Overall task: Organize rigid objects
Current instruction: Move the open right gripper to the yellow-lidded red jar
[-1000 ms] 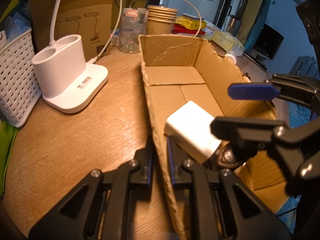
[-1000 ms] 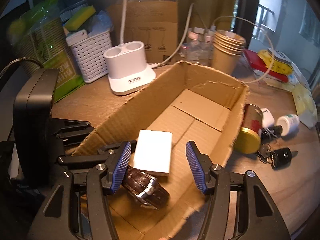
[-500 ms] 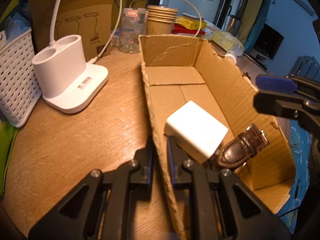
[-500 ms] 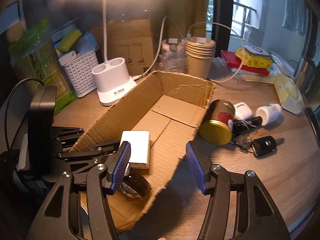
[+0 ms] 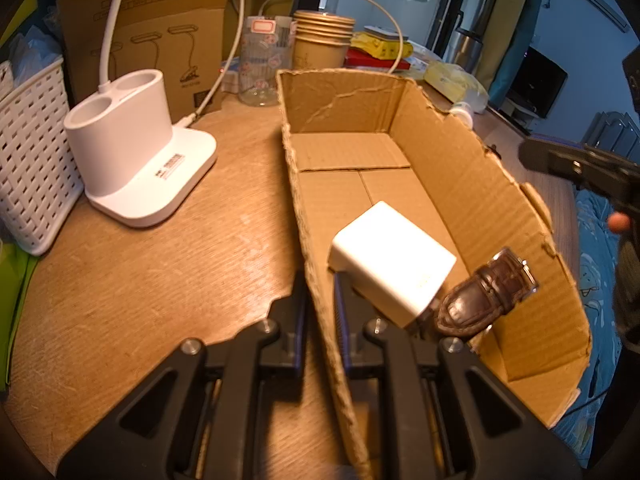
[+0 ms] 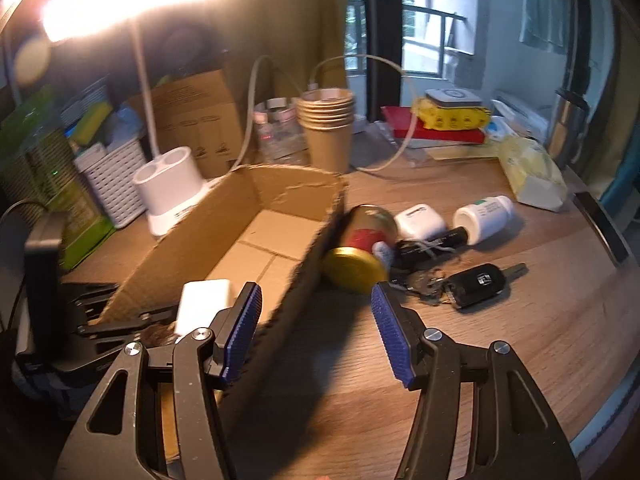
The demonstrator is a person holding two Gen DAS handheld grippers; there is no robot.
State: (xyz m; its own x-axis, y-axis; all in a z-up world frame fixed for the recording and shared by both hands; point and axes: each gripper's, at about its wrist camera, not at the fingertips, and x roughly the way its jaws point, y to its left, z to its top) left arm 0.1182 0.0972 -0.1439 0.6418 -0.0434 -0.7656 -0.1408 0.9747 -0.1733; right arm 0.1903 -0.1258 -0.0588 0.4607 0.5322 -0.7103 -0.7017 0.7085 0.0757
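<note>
The far half of the open brown cardboard box (image 5: 436,176) lies bare, while a white rectangular charger block (image 5: 392,264) and a brown leather watch (image 5: 486,300) crowd its near end. To the box's right, a gold-lidded red can (image 6: 360,248), a white pill bottle (image 6: 484,216) and a black car key (image 6: 480,284) clutter the wooden tabletop (image 6: 500,344), bare nearer the camera. A white two-hole lamp base (image 5: 140,152) and a white lattice plastic basket (image 5: 28,152) hem the left side.

Lived-in home room, cluttered wooden surface (image 5: 140,280), desk-lamp base (image 5: 136,160), stacked paper cups (image 6: 326,128), car key (image 6: 480,282), curtains (image 5: 508,20), television (image 5: 544,80), balcony railing (image 6: 432,16) outside window
</note>
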